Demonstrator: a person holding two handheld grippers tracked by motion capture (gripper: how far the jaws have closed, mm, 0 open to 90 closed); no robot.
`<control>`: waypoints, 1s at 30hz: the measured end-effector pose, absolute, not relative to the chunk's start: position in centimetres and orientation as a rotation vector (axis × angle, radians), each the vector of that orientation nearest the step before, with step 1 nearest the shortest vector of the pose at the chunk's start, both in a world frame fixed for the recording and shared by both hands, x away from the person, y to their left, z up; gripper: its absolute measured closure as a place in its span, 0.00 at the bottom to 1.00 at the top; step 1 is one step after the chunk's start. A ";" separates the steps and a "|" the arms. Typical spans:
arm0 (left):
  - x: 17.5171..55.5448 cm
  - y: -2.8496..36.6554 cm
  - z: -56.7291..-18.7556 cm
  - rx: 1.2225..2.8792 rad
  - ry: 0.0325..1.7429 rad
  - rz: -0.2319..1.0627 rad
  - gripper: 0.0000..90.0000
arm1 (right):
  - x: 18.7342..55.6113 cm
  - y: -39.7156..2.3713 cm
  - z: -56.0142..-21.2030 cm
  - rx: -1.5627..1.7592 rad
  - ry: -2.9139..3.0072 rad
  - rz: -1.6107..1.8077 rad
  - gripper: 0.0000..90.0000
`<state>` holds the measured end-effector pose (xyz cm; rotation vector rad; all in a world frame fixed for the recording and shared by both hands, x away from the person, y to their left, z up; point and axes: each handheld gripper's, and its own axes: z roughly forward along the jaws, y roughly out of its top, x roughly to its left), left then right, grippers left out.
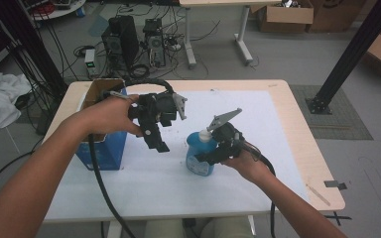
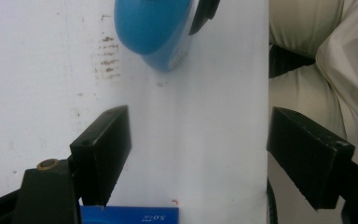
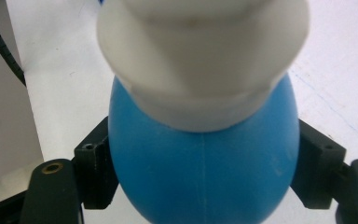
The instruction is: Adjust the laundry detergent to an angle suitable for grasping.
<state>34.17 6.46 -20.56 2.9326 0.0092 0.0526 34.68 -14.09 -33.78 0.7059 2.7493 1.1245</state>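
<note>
A blue bottle (image 1: 196,159) with a white cap (image 1: 205,135) stands upright on the white sheet near the table's middle. My right gripper (image 1: 209,156) comes at it from the right, and its black fingers (image 3: 95,168) press on both sides of the blue body (image 3: 205,177) below the cap (image 3: 200,60). My left gripper (image 1: 156,144) hangs above the sheet to the left of the bottle, beside the blue box. Its jaws stand open (image 2: 198,140) with nothing between them. Beyond them lies the bottle (image 2: 151,28).
An open blue cardboard box (image 1: 101,148) stands at the table's left edge, its corner (image 2: 128,215) just under the left gripper. The white sheet (image 1: 238,188) covers most of the wooden table (image 1: 305,148). Computers, cables and cartons sit on the floor beyond.
</note>
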 end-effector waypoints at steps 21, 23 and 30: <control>34.2 6.5 -20.6 2.934 0.007 0.042 0.26 | 34.6 -14.1 -33.6 0.685 2.742 1.110 0.39; 34.2 6.5 -20.6 2.931 0.010 0.043 0.26 | 34.6 -14.1 -33.6 0.683 2.740 1.108 0.40; 34.3 6.5 -20.6 2.934 0.009 0.048 0.26 | 34.5 -14.1 -33.7 0.651 2.738 1.102 0.45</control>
